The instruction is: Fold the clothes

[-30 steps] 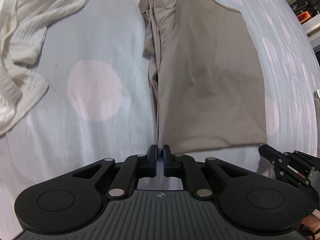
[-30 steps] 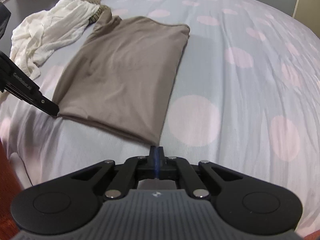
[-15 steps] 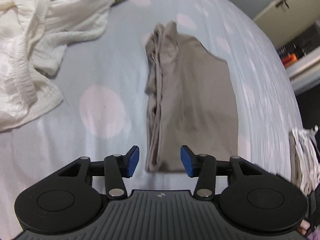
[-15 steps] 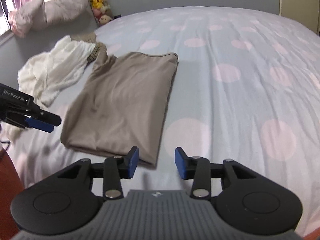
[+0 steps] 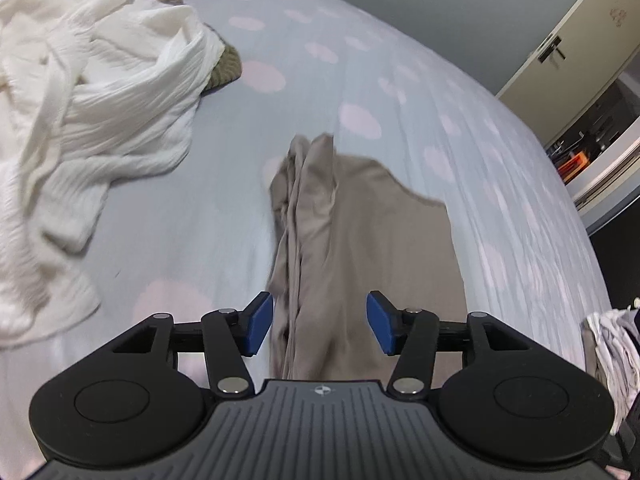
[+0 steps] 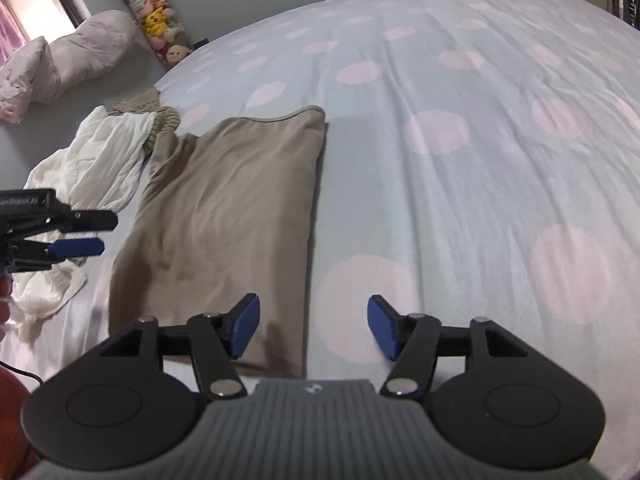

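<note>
A taupe garment [image 5: 360,240] [image 6: 228,216] lies folded lengthwise on the pale blue bed with pink dots [image 5: 224,216] [image 6: 480,184]. My left gripper [image 5: 320,322] hovers over its near left edge, jaws opening, blue pads clear of the cloth. Over the garment's near right corner my right gripper [image 6: 314,328] is also opening, with nothing pinched between its pads. In the right wrist view the left gripper [image 6: 80,232] shows at the left edge. A crumpled white garment [image 5: 80,120] [image 6: 100,172] lies to the left.
An olive knitted piece [image 5: 224,64] [image 6: 160,118] pokes from under the white garment. A stack of folded clothes [image 5: 612,356] sits at the right. Pillows [image 6: 60,68] and plush toys [image 6: 160,28] stand beyond the bed, a cupboard [image 5: 568,40] at the far right.
Both grippers were shut on the taupe garment's near corners; both have let go and opened. Both have lifted and tilted up, so more of the bed shows.
</note>
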Demonstrator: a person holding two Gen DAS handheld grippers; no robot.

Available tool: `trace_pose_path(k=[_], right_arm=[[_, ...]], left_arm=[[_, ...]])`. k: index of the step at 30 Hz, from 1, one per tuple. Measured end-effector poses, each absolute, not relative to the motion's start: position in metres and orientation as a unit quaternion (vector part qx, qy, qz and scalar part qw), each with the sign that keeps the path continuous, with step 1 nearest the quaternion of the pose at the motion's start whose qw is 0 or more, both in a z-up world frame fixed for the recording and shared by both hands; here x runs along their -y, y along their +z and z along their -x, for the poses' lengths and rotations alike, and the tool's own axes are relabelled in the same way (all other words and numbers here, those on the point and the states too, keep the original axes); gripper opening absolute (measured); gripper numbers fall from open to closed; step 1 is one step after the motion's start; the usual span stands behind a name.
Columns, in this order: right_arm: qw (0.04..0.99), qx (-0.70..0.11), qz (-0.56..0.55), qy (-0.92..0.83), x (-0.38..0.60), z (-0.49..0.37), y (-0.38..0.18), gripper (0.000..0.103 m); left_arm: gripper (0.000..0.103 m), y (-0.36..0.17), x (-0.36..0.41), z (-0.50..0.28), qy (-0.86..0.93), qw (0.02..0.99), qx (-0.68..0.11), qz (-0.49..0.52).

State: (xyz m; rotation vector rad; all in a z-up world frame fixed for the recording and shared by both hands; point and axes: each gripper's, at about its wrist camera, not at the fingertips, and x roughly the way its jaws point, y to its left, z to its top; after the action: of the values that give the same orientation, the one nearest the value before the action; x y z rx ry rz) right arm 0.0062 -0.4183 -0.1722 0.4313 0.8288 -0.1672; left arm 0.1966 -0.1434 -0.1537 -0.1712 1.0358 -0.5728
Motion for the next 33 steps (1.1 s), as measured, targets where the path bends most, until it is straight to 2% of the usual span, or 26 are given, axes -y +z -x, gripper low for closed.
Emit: trace_pose_path(k=[7, 15, 27, 33], right_arm=[[0.894, -0.395, -0.198, -0.081, 0.42, -0.017, -0.177, 0.063], [0.896, -0.389, -0.194, -0.087, 0.431, -0.045, -0.174, 0.07], [0.902, -0.384, -0.182, -0.076, 0.434, -0.074, -0.176, 0.071], [0.9, -0.373, -0.208, -0.083, 0.445, -0.078, -0.177, 0.071]], left_arm=[[0.05, -0.169, 0.158, -0.223, -0.284, 0.845, -0.446, 0.075], [0.05, -0.197, 0.161, -0.252, -0.272, 0.833, -0.474, 0.083], [0.05, -0.197, 0.129, -0.273, -0.231, 0.843, -0.46, 0.155], [0.047, -0.198, 0.108, -0.283, -0.219, 0.833, -0.45, 0.237]])
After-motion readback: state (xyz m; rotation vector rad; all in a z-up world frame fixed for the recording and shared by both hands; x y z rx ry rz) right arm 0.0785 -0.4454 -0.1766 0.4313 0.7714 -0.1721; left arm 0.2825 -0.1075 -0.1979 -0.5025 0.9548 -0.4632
